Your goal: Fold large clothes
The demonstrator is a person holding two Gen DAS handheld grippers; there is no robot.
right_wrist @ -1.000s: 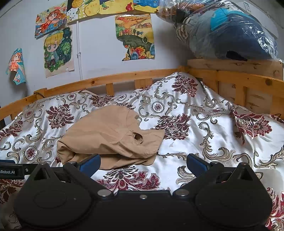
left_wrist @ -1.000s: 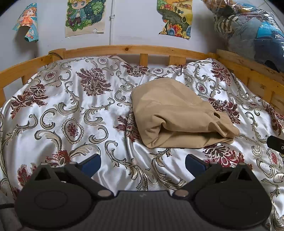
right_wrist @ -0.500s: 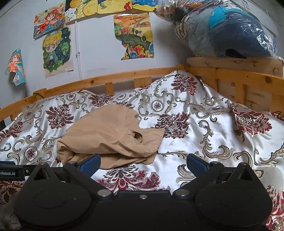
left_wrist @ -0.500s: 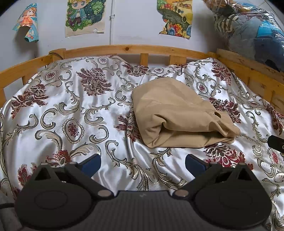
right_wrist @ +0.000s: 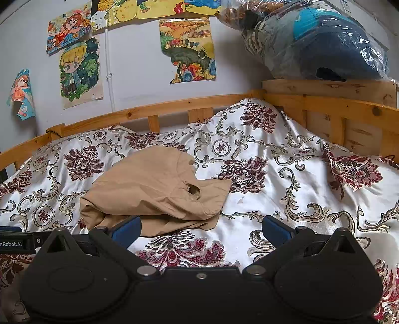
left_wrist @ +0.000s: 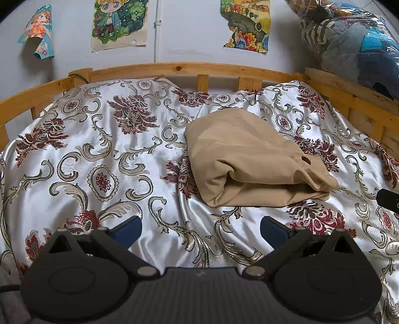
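Glossy white floral satin bedspread (left_wrist: 104,154) underneath, and the soft tan folded cotton garment (left_wrist: 247,159) lies just ahead. It'll be light and floppy, sliding on satin, so pinch its near doubled edge. Left tongs (left_wrist: 200,228) and right tongs (right_wrist: 200,228) both gape, empty.

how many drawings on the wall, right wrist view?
5. Taped on the wall: orange-haired girl far left, blond boy, red-haired girl above him, yellow strip along the top, landscape centre. More may sit off-frame.

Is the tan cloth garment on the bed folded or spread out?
Folded: the tan cloth garment lies as a compact bundle, layers stacked at its near edge.
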